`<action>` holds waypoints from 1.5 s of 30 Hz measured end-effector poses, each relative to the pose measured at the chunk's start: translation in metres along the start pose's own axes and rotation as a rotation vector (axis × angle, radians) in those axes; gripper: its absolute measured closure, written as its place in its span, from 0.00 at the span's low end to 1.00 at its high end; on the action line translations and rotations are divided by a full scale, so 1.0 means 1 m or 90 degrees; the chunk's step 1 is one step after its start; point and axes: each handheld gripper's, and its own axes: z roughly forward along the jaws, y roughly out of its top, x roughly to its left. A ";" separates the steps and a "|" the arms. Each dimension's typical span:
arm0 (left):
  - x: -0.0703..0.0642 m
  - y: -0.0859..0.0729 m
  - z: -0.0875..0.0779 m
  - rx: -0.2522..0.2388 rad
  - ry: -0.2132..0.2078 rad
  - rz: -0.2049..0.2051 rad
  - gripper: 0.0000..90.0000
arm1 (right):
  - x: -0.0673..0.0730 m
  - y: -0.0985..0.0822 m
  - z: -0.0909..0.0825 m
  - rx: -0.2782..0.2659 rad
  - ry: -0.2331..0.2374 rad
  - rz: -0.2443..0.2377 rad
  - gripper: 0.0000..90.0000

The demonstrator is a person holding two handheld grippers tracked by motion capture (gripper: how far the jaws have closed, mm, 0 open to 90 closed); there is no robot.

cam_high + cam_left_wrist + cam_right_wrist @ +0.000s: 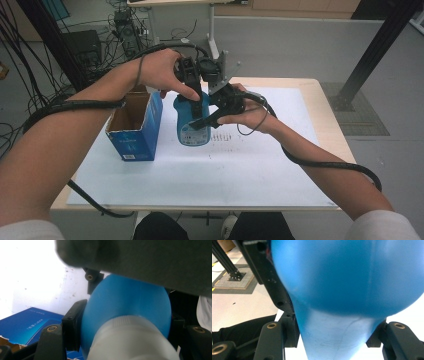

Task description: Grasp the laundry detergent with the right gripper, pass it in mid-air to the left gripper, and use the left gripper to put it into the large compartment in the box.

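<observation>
A blue plastic bottle with a label stands on the white sheet near the table's middle. My left gripper comes down from above and is shut on the bottle's upper part, its jaws either side of the blue shoulder just past the whitish cap. From the right, my right gripper reaches in sideways. It is shut on the bottle where the body narrows, black pads pressed against both sides. The left gripper and right gripper hold it together.
An open blue cardboard box stands just left of the bottle, and a corner of the box lies below the left gripper. A white sheet covers the wooden table. Cables and black frame posts surround the table.
</observation>
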 end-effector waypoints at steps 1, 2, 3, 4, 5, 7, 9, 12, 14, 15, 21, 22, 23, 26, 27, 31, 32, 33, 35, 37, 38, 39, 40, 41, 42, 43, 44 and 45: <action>0.000 0.000 0.000 -0.001 0.000 0.000 0.39 | 0.000 0.000 0.000 0.000 0.001 0.000 0.47; 0.000 0.000 0.000 0.001 -0.002 -0.001 0.39 | 0.000 0.000 0.000 0.000 0.001 -0.001 0.47; 0.000 0.000 0.001 -0.001 -0.003 -0.002 0.39 | 0.000 -0.001 0.001 -0.002 0.001 0.000 0.47; 0.000 0.000 0.001 -0.001 -0.004 -0.003 0.39 | 0.000 -0.001 0.001 -0.003 0.002 0.000 0.47; 0.001 -0.001 0.001 0.000 -0.004 -0.003 0.39 | 0.000 0.000 0.001 -0.004 0.003 0.000 0.47; 0.002 -0.001 0.001 -0.004 -0.007 -0.006 0.39 | 0.000 0.000 0.001 -0.014 0.006 0.003 0.46; 0.001 -0.001 0.000 -0.004 -0.003 -0.004 0.39 | -0.001 0.001 0.001 -0.014 0.007 0.000 0.47; 0.002 -0.001 0.001 -0.007 -0.006 -0.007 0.39 | -0.001 0.001 0.000 -0.011 0.007 -0.002 0.46; 0.002 -0.001 0.002 -0.003 -0.007 -0.006 0.39 | -0.001 0.000 0.000 -0.011 0.008 -0.002 0.46; 0.002 -0.001 0.002 -0.002 -0.008 -0.005 0.39 | -0.001 -0.001 0.001 -0.011 0.008 -0.001 0.46; 0.001 0.000 0.001 -0.007 -0.005 -0.004 0.39 | -0.002 -0.001 0.000 -0.019 0.007 -0.005 0.46; 0.001 0.000 0.000 -0.008 -0.005 -0.005 0.39 | -0.002 -0.001 0.000 -0.021 0.008 -0.005 0.46; 0.001 0.000 0.000 -0.007 -0.004 -0.004 0.39 | -0.002 -0.001 -0.001 -0.022 0.008 -0.007 0.46; 0.000 0.000 -0.001 -0.006 -0.003 -0.005 0.39 | -0.002 0.000 -0.001 -0.023 0.007 -0.007 0.46; 0.000 0.000 -0.001 -0.007 -0.003 -0.007 0.39 | -0.002 0.000 -0.001 -0.024 0.008 -0.010 0.46; -0.001 0.000 -0.001 -0.005 -0.003 -0.005 0.39 | -0.001 -0.001 -0.001 -0.025 0.008 -0.009 0.46; 0.000 0.000 -0.001 -0.003 -0.004 -0.004 0.39 | -0.001 -0.001 -0.001 -0.025 0.009 -0.009 0.46; -0.001 0.000 -0.001 -0.005 -0.003 -0.006 0.39 | -0.001 -0.001 -0.001 -0.025 0.009 -0.009 0.46; -0.001 0.001 -0.002 -0.001 -0.003 -0.003 0.39 | -0.001 -0.001 -0.002 -0.028 0.009 -0.012 0.46; -0.001 0.001 -0.002 -0.006 -0.003 -0.007 0.39 | -0.001 -0.002 -0.002 -0.032 0.010 -0.012 0.46; -0.001 0.001 -0.002 -0.005 -0.002 -0.008 0.39 | -0.001 -0.002 -0.003 -0.031 0.010 -0.008 0.45; -0.002 0.001 -0.002 -0.005 -0.003 -0.009 0.40 | -0.002 -0.002 -0.003 -0.036 0.011 -0.015 0.44; -0.001 0.002 -0.002 -0.002 -0.003 -0.008 0.40 | -0.001 -0.003 -0.004 -0.035 0.013 -0.007 0.42; -0.001 0.002 -0.002 0.000 -0.004 -0.007 0.39 | -0.001 -0.003 -0.004 -0.040 0.016 -0.007 0.39; -0.001 0.001 -0.001 0.003 -0.003 -0.008 0.39 | -0.001 -0.004 -0.005 -0.045 0.019 -0.008 0.35; 0.000 0.002 -0.001 0.004 -0.002 -0.008 0.39 | -0.001 -0.004 -0.006 -0.046 0.026 -0.009 0.33; 0.000 0.001 -0.001 0.005 -0.002 -0.008 0.39 | -0.001 -0.005 -0.006 -0.044 0.026 -0.014 0.32; 0.000 0.001 -0.001 0.007 -0.002 -0.008 0.39 | 0.000 -0.005 -0.008 -0.033 0.020 -0.006 0.29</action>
